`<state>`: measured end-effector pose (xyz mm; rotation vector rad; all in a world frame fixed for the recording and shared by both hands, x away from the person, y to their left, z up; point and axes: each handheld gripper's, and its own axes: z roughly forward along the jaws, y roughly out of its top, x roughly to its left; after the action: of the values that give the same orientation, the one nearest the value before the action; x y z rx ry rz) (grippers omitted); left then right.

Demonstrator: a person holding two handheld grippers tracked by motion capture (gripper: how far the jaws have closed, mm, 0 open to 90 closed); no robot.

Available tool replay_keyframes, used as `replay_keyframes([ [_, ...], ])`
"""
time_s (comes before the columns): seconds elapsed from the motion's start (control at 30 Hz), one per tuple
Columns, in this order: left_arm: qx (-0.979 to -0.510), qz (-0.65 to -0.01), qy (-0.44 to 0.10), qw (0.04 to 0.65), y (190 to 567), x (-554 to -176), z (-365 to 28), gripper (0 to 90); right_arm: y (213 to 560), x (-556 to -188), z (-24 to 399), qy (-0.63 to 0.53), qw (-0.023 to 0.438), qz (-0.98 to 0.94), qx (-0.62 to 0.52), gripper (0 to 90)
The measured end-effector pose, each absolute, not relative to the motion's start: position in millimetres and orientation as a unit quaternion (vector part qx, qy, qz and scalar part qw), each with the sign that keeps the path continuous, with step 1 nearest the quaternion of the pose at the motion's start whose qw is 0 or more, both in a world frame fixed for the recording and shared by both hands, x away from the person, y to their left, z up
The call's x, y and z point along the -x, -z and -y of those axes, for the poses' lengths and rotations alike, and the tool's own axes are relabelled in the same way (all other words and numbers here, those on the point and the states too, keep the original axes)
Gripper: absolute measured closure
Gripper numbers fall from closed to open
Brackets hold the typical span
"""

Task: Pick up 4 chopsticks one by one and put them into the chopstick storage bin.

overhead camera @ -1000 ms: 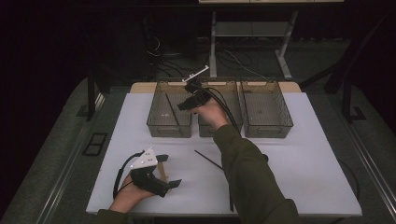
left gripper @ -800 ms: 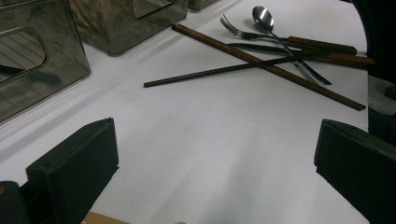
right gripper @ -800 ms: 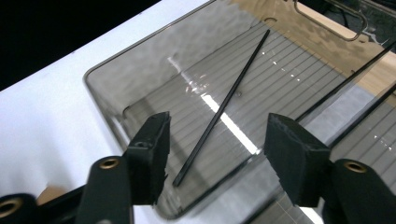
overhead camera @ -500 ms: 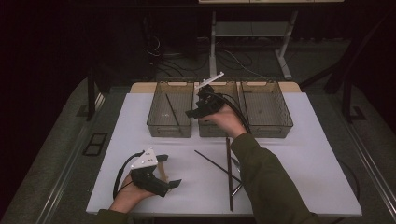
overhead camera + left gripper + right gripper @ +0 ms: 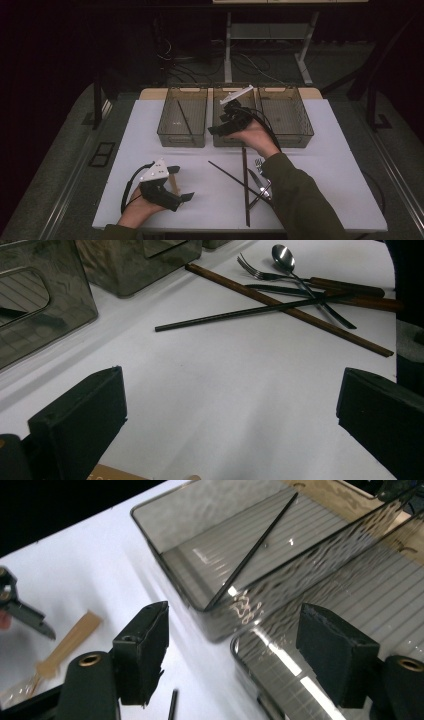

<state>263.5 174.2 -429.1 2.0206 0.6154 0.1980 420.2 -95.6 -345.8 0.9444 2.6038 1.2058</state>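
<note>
Smoked clear plastic bins, three in a row at the table's far edge: the left bin (image 5: pixel 182 120) holds one black chopstick (image 5: pixel 185 118), lying aslant inside it.
Your right gripper (image 5: pixel 223 126) hovers over the middle bin (image 5: pixel 226 139); its jaws have just been opening and stand wide with nothing between them. By the look of it, a drop-off is done.
Your left gripper (image 5: pixel 176 183) rests near the front edge, jaws wide apart and empty, a pale wooden utensil (image 5: pixel 173 183) just beside it.
Unsorted, on the white table (image 5: pixel 125 165): second black chopstick (image 5: pixel 235 315), two brown wooden chopsticks (image 5: pixel 280 307), steel fork (image 5: pixel 260 274), steel spoon (image 5: pixel 283 258), crossed in one heap.
Next, likely bring the right gripper back to the heap and pinch one piece cleanly; the crossed pieces could drag along.
</note>
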Motion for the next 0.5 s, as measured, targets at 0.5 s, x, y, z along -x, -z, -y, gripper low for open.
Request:
replay_keyframes([
  [0.5, -0.828, -0.262, -0.083, 0.489, 430, -263, -176, 0.0, 359, -384, 133, -0.425, 0.054, -0.851, -0.303, 29.2],
])
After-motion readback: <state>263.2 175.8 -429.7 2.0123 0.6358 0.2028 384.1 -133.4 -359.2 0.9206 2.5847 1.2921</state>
